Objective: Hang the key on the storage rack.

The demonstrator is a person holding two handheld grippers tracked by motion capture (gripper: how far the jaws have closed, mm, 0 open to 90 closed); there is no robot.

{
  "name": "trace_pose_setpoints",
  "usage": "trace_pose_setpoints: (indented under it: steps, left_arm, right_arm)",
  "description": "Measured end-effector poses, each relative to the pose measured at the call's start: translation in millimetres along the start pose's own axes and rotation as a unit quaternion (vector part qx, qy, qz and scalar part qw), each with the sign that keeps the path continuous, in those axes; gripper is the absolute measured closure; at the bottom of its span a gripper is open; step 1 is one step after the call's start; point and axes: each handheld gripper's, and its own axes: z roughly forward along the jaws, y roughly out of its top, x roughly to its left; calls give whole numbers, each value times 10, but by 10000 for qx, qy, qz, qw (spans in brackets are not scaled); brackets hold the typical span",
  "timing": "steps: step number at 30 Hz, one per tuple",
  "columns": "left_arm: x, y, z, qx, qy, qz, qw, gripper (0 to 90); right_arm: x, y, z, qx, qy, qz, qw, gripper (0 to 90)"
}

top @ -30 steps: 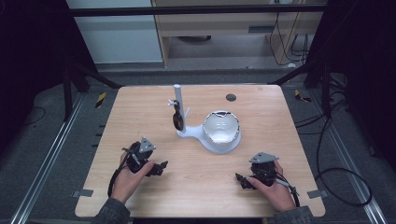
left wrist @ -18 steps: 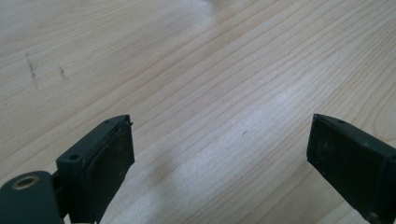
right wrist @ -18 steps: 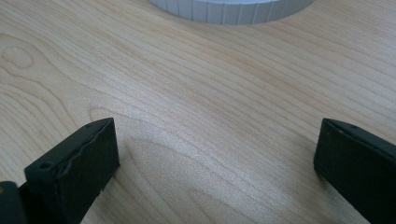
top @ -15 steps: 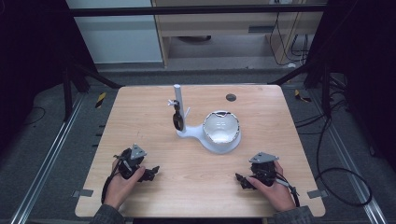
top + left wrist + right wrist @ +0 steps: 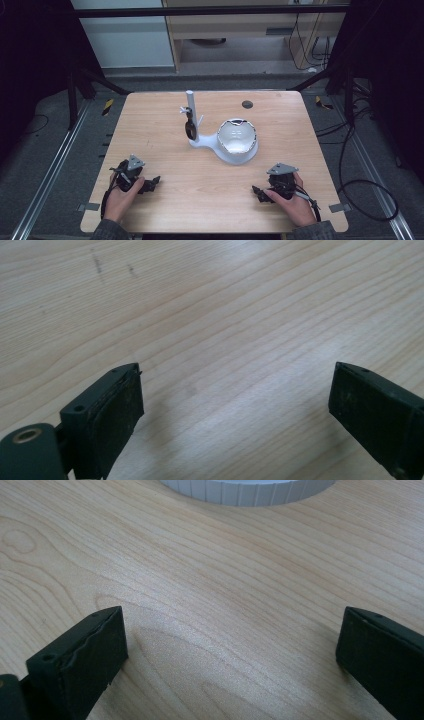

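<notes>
Near the middle of the wooden surface [image 5: 165,135] stands a white stand [image 5: 225,142] with a round bowl-shaped base and an upright post [image 5: 190,107] at its left end; a small dark object [image 5: 190,127] hangs against the post, too small to identify.

The left claw [image 5: 152,182] lies well short of the stand, toward the near left corner of the surface. The person's left hand [image 5: 120,197] grips it from behind, forearm coming in from the near edge, and the tips point inward, roughly toward the space in front of the stand. A grey three-cornered plate [image 5: 134,162] sits on top of it. In the left gripper view its two black jaws stand wide apart over bare wood grain, released, with nothing between them.

The right claw [image 5: 257,192] lies in front of the stand and to its right, near the front edge. The right hand [image 5: 292,200] holds it with the tips pointing left, toward the other claw. In the right gripper view its jaws are likewise spread and empty, low over the wood, and the ribbed white rim of the stand's base [image 5: 245,487] shows at the top, ahead of them and apart.
</notes>
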Motion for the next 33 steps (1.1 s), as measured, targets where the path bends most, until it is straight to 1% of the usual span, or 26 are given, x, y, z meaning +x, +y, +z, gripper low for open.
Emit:
trace_pose_setpoints:
  steps: [2, 8, 13, 16, 24, 28, 33]
  left_arm:
    - [30, -19, 18, -28, 20, -79, 10000, 70]
    - [87, -38, 56, -27, 51, -141, 9999, 70]
    - [114, -30, 90, -54, 7, -187, 9998, 65]
    - [125, -22, 122, -116, -26, -215, 9997, 55]
    - [128, -11, 142, -106, -75, -137, 9998, 34]
    - [121, -8, 151, -96, -109, -134, 9998, 13]
    - [126, -6, 155, -61, -103, -160, 9998, 0]
  right_arm:
    - [0, 0, 0, 0, -1, 0, 10000, 4]
    - [0, 0, 0, 0, 0, 1, 10000, 4]
    - [0, 0, 0, 0, 1, 0, 10000, 4]
    - [0, 0, 0, 0, 0, 3, 10000, 4]
    - [0, 0, 0, -1, 1, 2, 10000, 4]
    - [1, 0, 0, 1, -2, 4, 10000, 4]
    - [2, 1, 1, 2, -1, 7, 10000, 4]
